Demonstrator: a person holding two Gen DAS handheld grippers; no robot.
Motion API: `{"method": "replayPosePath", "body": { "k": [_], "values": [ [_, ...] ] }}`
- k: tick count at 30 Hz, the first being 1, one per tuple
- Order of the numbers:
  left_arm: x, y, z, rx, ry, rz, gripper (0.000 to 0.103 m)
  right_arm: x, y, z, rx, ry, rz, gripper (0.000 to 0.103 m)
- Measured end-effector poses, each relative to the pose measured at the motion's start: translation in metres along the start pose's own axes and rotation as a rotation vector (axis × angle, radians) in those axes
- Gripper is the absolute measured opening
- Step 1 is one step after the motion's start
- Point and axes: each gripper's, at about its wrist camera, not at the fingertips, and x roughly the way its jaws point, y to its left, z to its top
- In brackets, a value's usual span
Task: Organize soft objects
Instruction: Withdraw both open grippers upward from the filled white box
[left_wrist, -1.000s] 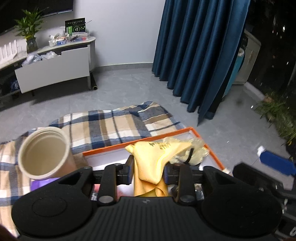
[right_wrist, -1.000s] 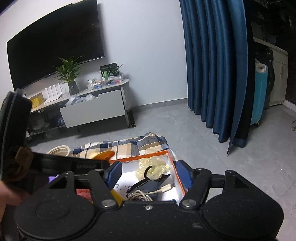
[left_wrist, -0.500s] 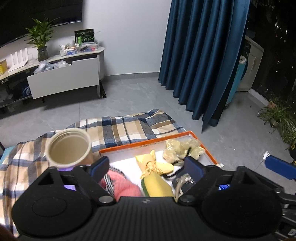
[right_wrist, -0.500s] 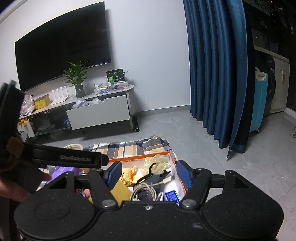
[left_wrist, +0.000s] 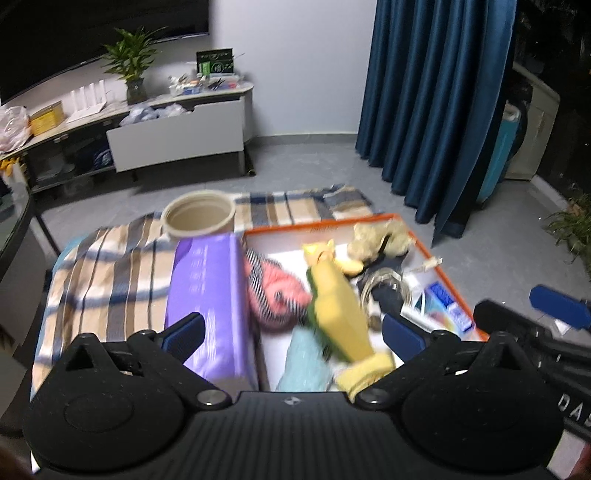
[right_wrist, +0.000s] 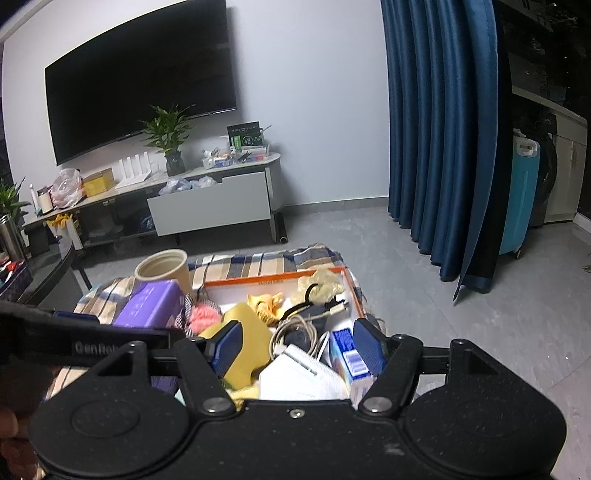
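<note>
We are holding both the left claw (left_wrist: 291, 332) and the right claw (right_wrist: 297, 341) wide, gripping nothing. The yellow cloth (left_wrist: 338, 314) is lying in the orange-rimmed tray (left_wrist: 321, 228); being light and limp, it is probably best pinched at a raised fold.

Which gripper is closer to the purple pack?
Left. The left gripper has a finger over the purple pack; the right gripper sits over the orange tray beside it.
</note>
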Motion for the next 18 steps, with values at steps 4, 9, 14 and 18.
{"method": "replayPosePath", "body": {
  "k": [4, 9, 14, 18],
  "values": [
    [-0.004, -0.001, -0.014, -0.003, 0.019, 0.022, 0.103, -0.002, 0.002, -0.008, -0.01, 0.015, -0.001, 0.08],
    [-0.004, -0.002, -0.031, 0.008, 0.04, 0.032, 0.103, -0.002, 0.001, -0.019, -0.004, 0.038, -0.008, 0.08],
    [-0.004, -0.003, -0.037, 0.004, 0.053, 0.028, 0.103, -0.002, -0.001, -0.021, 0.0, 0.039, -0.011, 0.08],
    [-0.005, -0.002, -0.037, 0.004, 0.05, 0.024, 0.103, -0.001, 0.0, -0.021, 0.004, 0.041, -0.011, 0.08]
  ]
}}
